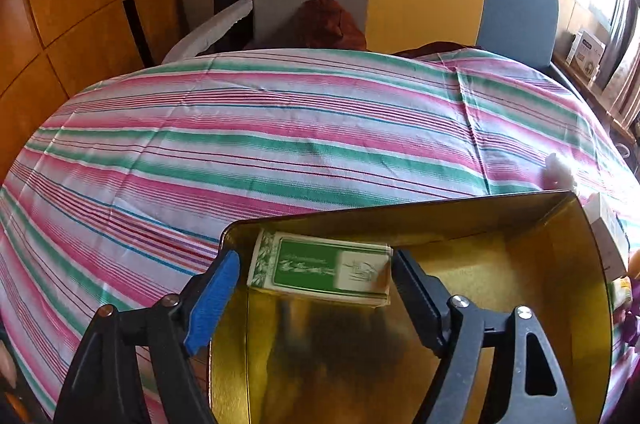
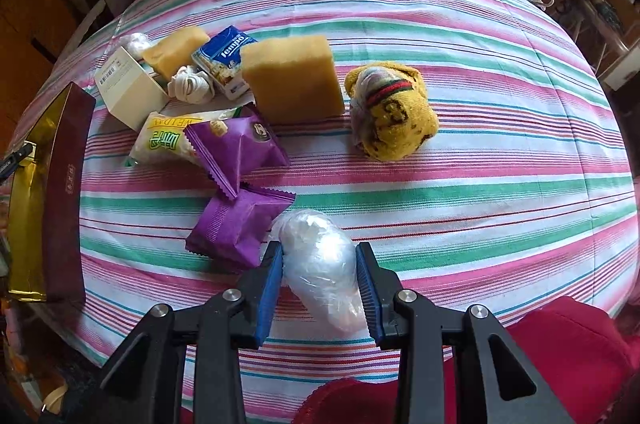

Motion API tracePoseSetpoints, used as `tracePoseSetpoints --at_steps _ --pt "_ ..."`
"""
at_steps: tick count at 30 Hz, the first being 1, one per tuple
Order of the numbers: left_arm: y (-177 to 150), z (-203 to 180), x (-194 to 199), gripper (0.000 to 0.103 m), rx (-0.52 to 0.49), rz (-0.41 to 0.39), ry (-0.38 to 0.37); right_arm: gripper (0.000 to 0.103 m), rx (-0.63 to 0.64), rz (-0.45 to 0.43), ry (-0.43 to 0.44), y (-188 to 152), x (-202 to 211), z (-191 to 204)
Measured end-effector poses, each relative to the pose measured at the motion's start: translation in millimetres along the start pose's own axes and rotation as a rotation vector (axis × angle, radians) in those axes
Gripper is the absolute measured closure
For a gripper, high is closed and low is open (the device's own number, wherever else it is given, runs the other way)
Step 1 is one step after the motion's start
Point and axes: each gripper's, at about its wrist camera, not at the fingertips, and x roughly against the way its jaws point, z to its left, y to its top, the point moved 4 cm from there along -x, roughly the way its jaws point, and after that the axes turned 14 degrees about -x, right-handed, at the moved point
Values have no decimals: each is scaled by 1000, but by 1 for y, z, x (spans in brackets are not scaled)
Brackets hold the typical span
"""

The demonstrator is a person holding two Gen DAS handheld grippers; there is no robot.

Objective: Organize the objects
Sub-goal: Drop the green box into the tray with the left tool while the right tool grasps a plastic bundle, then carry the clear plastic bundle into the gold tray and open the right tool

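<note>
Left wrist view: left gripper (image 1: 314, 288) hangs wide open around the green pack (image 1: 320, 274) inside the gold tin (image 1: 580, 264), apparently dropping it off. Right gripper (image 2: 320, 278) is clamped on a clear plastic bundle (image 2: 320, 264), probably headed there too.

The striped tablecloth (image 2: 440, 36) carries two purple snack packets (image 2: 236, 148), two yellow sponge blocks (image 2: 294, 80), one tissue pack (image 2: 224, 56) and one white carton (image 2: 128, 84). There is one gold-lined box (image 1: 540, 264) holding one green card deck (image 1: 320, 270). One clear plastic bundle (image 2: 320, 264), one yellow rolled sock (image 2: 390, 116) and one green-lettered snack bag (image 2: 168, 142) complete the count.
</note>
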Motion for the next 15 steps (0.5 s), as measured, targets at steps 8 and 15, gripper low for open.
tracePoseSetpoints --at_steps 8,15 --pt "-18 2 43 23 8 -47 55 66 -11 -11 2 1 2 1" --pt "-61 -17 104 23 14 -134 55 66 -5 -21 5 0 4 2"
